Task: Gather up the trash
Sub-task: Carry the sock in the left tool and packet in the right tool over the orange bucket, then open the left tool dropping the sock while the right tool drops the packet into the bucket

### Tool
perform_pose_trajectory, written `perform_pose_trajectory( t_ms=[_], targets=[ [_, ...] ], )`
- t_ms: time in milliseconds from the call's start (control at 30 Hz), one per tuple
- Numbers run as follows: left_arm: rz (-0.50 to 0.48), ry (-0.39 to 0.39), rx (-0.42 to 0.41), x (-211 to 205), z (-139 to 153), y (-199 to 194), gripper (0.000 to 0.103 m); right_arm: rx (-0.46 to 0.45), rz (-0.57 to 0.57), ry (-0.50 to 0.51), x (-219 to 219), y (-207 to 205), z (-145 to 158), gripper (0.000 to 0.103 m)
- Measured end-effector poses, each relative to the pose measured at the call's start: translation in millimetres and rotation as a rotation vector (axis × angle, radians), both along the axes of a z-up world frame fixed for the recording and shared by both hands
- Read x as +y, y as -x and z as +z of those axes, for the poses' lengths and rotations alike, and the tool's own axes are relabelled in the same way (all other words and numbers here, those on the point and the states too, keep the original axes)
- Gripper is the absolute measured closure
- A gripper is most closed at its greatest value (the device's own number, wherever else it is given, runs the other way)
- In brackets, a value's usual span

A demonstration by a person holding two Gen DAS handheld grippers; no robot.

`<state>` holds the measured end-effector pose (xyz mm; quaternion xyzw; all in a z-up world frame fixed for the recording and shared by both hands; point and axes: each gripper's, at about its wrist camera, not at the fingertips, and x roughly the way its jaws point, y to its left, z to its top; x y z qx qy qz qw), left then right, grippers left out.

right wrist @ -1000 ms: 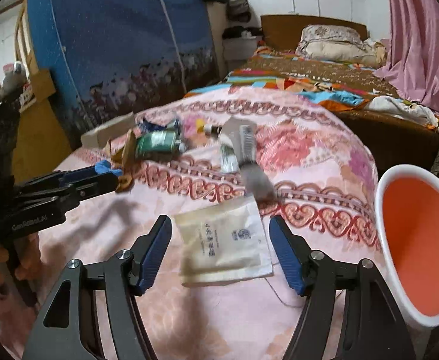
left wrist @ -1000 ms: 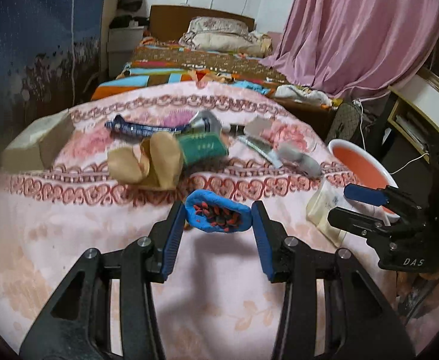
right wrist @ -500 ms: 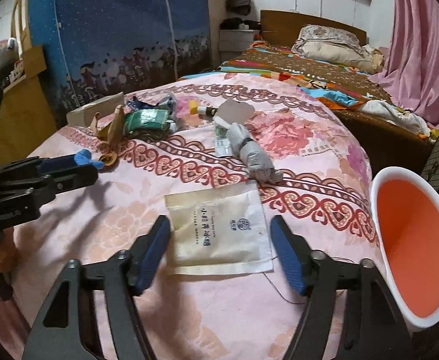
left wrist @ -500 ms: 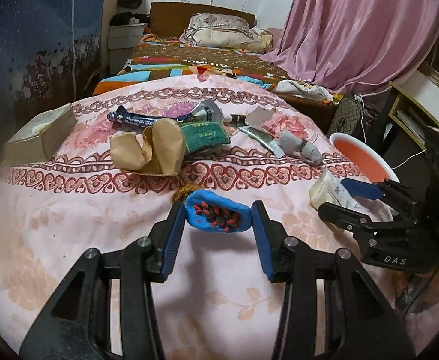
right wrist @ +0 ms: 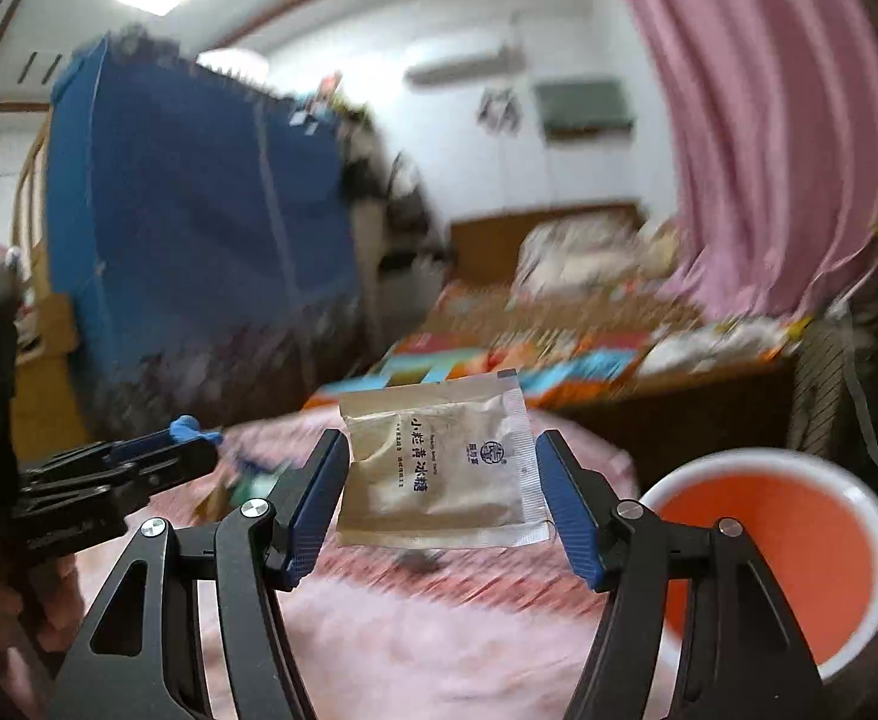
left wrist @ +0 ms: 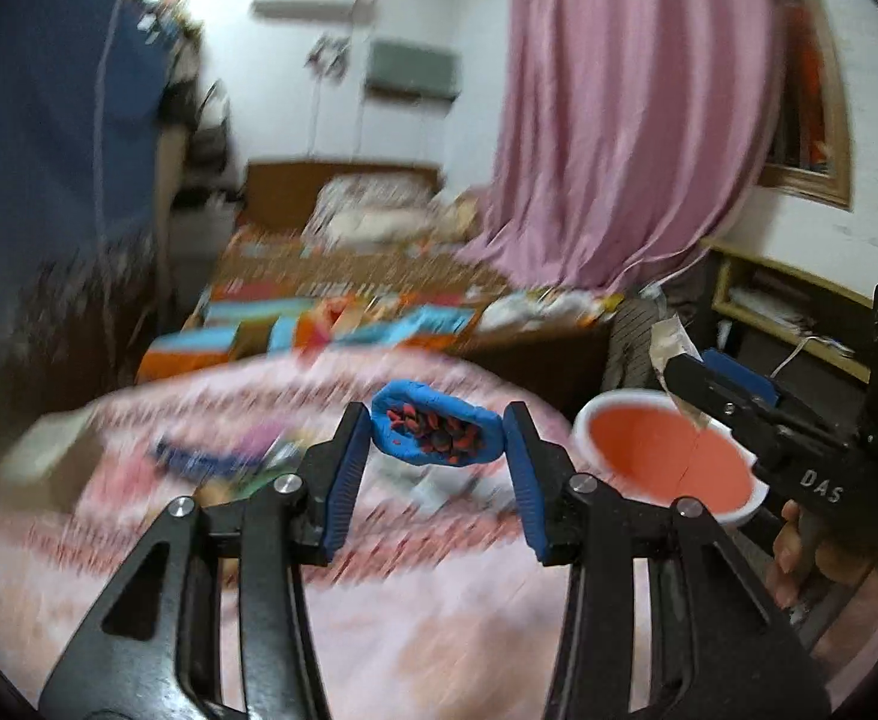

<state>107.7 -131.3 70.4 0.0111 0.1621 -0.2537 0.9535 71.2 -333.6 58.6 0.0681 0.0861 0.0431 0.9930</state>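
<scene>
1. Pink floral bedding [left wrist: 415, 618] covered the near surface, smeared by motion blur, with a pink curtain [left wrist: 631, 120] hanging behind it and a blue wardrobe [right wrist: 199, 228] off to the side.
2. Landmark: an orange bin [right wrist: 793, 546] with a white rim stood just past the bedding's edge.
3. Left gripper [left wrist: 437, 441] pinched a crumpled blue wrapper [left wrist: 437, 432], its open side showing red and dark bits; the wrapper was lifted clear of the bedding, beside the bin [left wrist: 667, 456] but not over it.
4. Right gripper [right wrist: 442, 480] clamped a beige sachet [right wrist: 442, 468] printed with blue characters between its blue pads [right wrist: 313, 504], one on each side edge.
5. From the right wrist view the sachet hung above the bedding, just beside the bin's rim.
6. From the left wrist view the right gripper [left wrist: 688, 378] reached over the bin, the sachet [left wrist: 670, 348] edge-on at its tip.
7. Other litter [left wrist: 247, 456] lay on the bedding well away from the bin, too blurred to identify.
</scene>
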Motion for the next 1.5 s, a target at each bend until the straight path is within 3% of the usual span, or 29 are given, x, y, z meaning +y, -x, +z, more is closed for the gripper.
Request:
perform_pose_trajectory(
  t_ms=[167, 333, 433, 800, 967, 1167, 1300, 1433, 1500],
  targets=[
    [-0.107, -0.015, -0.119, -43, 17, 1, 0.073, -0.076, -0.154, -0.006, -33, 13, 10, 0.039],
    [-0.206, -0.013, -0.105, -82, 18, -8, 0.073, -0.055, -0.250, -0.070, -72, 14, 5, 0.039],
    [-0.257, -0.017, -0.038, -106, 11, -20, 0.073, -0.019, -0.300, -0.102, -93, 13, -1, 0.039],
    [-0.302, -0.061, 0.291, -168, -26, -58, 0.072, 0.162, -0.393, -0.208, -139, -1, -36, 0.035],
    [-0.303, -0.056, 0.329, -170, -31, -57, 0.063, 0.168, -0.411, -0.245, -148, 3, -37, 0.031],
    [-0.252, -0.009, 0.307, -150, -26, -53, 0.049, 0.148, -0.405, -0.236, -142, 8, -34, 0.026],
    [-0.170, 0.026, 0.259, -128, -20, -53, 0.034, 0.112, -0.386, -0.206, -133, 6, -27, 0.021],
    [-0.081, 0.049, 0.197, -102, -13, -52, 0.028, 0.062, -0.364, -0.175, -120, 6, -20, 0.015],
    [-0.032, 0.062, 0.156, -86, -10, -49, 0.021, 0.031, -0.343, -0.160, -111, 5, -16, 0.010]
  ],
)
